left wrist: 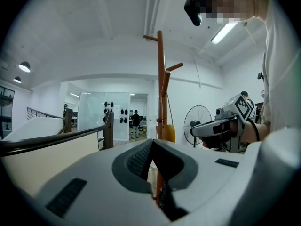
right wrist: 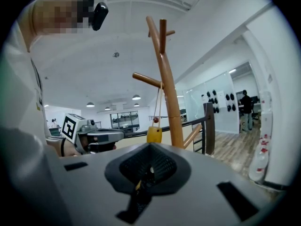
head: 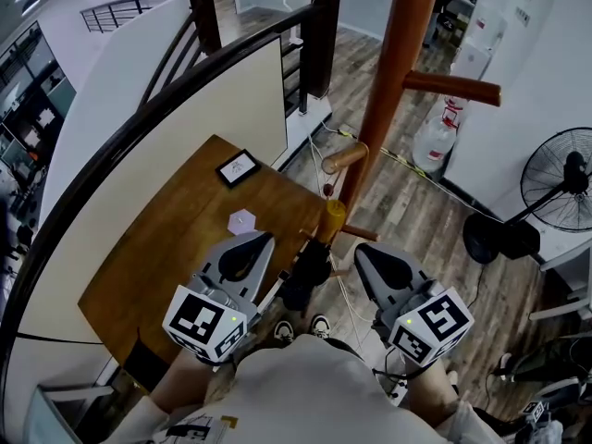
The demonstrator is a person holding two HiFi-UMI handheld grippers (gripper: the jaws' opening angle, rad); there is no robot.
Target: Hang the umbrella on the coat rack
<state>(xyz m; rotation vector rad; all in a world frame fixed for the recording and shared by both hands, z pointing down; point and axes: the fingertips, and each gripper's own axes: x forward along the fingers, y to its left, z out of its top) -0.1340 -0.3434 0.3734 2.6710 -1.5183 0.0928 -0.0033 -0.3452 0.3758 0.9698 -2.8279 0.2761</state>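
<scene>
The wooden coat rack [head: 388, 81] rises at the table's right corner, also seen as a pole [right wrist: 169, 93] in the right gripper view. The umbrella hangs on it by a cord looped over a peg [right wrist: 148, 80]. Its yellow handle [head: 333, 218] [right wrist: 154, 134] is on top, and the black folded body [head: 305, 271] dangles below. My left gripper [head: 262, 240] sits just left of the black body and my right gripper [head: 363, 251] just right of it. Both stand shut and apart from the umbrella, with nothing gripped.
A wooden table [head: 166, 248] lies to the left with a small framed card [head: 238, 167] and a white hexagon [head: 242, 220] on it. A dark curved railing [head: 139, 128] runs behind. A water bottle [head: 433, 141] and a standing fan [head: 564, 178] are at the right.
</scene>
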